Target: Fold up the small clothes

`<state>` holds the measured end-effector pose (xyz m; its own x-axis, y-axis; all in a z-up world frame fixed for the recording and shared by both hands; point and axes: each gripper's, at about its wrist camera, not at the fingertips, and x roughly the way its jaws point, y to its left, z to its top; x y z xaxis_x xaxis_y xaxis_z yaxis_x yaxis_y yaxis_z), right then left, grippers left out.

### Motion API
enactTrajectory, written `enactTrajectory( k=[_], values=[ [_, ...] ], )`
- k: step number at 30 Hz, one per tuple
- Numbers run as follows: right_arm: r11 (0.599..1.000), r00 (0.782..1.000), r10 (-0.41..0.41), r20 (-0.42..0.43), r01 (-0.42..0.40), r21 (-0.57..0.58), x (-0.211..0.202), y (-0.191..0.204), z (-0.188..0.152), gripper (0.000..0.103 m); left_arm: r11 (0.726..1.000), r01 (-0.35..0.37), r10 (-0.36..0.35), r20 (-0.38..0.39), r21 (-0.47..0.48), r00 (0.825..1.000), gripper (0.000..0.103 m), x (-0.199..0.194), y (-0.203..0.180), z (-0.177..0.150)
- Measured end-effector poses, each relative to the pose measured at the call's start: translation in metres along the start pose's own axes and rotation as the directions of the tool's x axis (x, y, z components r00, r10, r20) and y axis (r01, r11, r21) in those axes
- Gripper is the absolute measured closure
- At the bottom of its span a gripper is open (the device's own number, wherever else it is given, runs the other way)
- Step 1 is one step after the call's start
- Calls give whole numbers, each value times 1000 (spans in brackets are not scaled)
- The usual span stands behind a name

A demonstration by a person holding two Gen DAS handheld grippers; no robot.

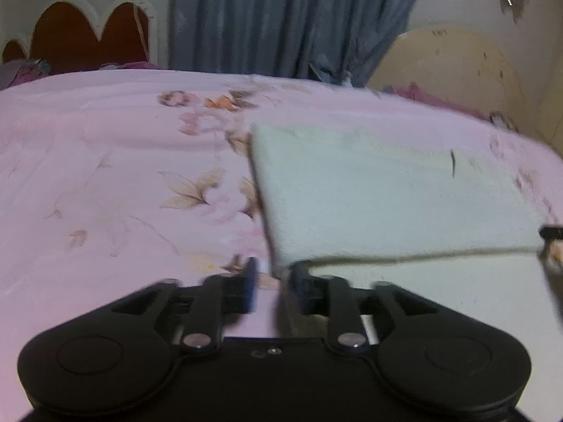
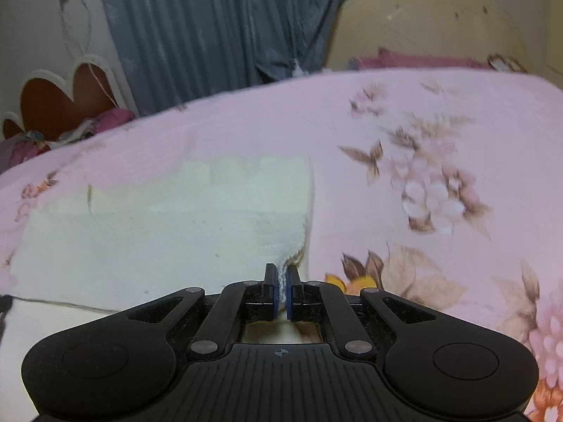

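Note:
A pale cream cloth (image 1: 387,193) lies on the pink floral bedspread (image 1: 105,176), its upper layer folded back over a lower layer (image 1: 440,302). My left gripper (image 1: 274,281) is at the cloth's near left corner. Its blue pads (image 1: 251,281) stand apart with bedspread showing between them, and the corner hangs just above the right pad without being pinched. In the right wrist view the same cloth (image 2: 158,232) spreads to the left. My right gripper (image 2: 280,281) is shut on the cloth's near right corner, and white fabric bunches between the pads.
A blue curtain (image 1: 281,17) hangs behind the bed. A red headboard (image 1: 81,35) with a white scalloped edge is at the back left. A cream rounded board (image 1: 450,59) and pink bedding (image 2: 415,58) are at the back right. Bare bedspread (image 2: 440,140) extends right of the cloth.

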<state>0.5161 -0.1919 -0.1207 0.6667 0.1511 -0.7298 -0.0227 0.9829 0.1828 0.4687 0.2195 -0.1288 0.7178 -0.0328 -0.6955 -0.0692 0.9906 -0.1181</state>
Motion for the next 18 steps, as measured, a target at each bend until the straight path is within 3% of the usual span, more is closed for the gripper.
enactTrajectory(
  k=[2, 4, 6, 10, 15, 18],
  values=[
    [999, 997, -49, 53, 48, 18, -19, 1, 3, 99, 1000, 1, -1, 95, 5, 995, 64, -18, 2, 2],
    [1000, 995, -2, 99, 0, 19, -33, 7, 3, 100, 999, 41, -45, 135, 30, 990, 62, -23, -14, 7],
    [998, 995, 61, 76, -60, -22, -27, 25, 2, 100, 988, 123, -133, 115, 88, 984, 60, -14, -40, 10],
    [982, 989, 147, -18, -148, -119, 2, 63, -14, 100, 973, 143, -151, 27, 179, 988, 54, 20, -84, -1],
    [997, 999, 32, -19, -33, -63, 2, 26, -9, 100, 965, 186, -190, 5, 185, 982, 53, 19, -66, 1],
    [997, 997, 79, 28, -79, 10, 4, 16, 14, 100, 965, 205, -212, 28, 166, 977, 46, 36, -60, 23]
  ],
)
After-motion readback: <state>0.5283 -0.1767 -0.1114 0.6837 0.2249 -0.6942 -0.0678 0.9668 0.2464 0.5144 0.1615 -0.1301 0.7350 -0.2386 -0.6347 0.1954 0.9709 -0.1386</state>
